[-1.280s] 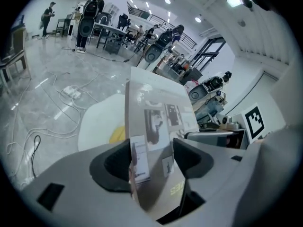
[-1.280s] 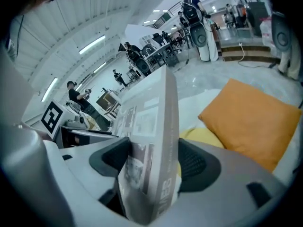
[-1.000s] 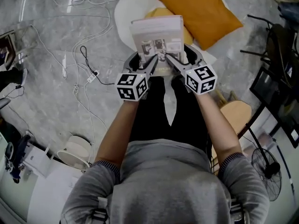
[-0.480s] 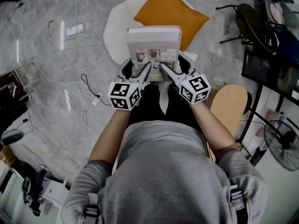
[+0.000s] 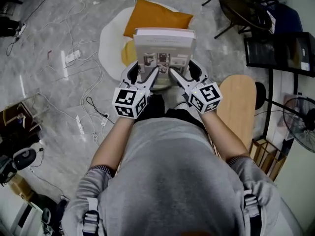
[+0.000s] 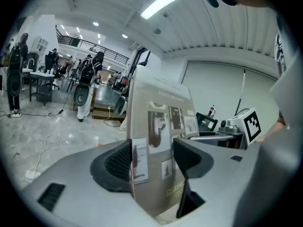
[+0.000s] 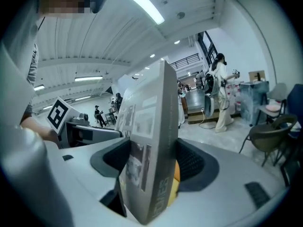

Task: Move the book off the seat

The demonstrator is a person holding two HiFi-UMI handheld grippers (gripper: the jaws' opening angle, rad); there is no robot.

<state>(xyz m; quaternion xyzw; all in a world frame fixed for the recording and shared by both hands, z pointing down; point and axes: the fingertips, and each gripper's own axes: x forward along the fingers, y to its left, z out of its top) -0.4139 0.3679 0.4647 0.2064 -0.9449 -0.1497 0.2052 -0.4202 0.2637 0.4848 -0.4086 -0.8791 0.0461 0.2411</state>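
A thick grey book (image 5: 164,50) with small photos on its cover stands upright in the air, well above the white round seat (image 5: 109,44) and its orange cushion (image 5: 158,15). My left gripper (image 5: 151,76) is shut on the book's lower left part and my right gripper (image 5: 174,76) on its lower right part. In the left gripper view the cover (image 6: 163,126) fills the gap between the dark pads (image 6: 119,161) of the left gripper (image 6: 154,161). In the right gripper view the book's spine (image 7: 158,141) sits clamped in the right gripper (image 7: 152,163).
A yellow cushion (image 5: 128,53) lies on the seat under the book. Cables (image 5: 74,58) trail over the marble floor at left. A wooden stool (image 5: 238,102) stands at right, with a black chair (image 5: 241,8), dark frames (image 5: 275,53) and a fan (image 5: 301,127) beyond. People stand far off (image 7: 220,94).
Both grippers have risen together with the book held between them. The seat and cushion now lie further below and look smaller.
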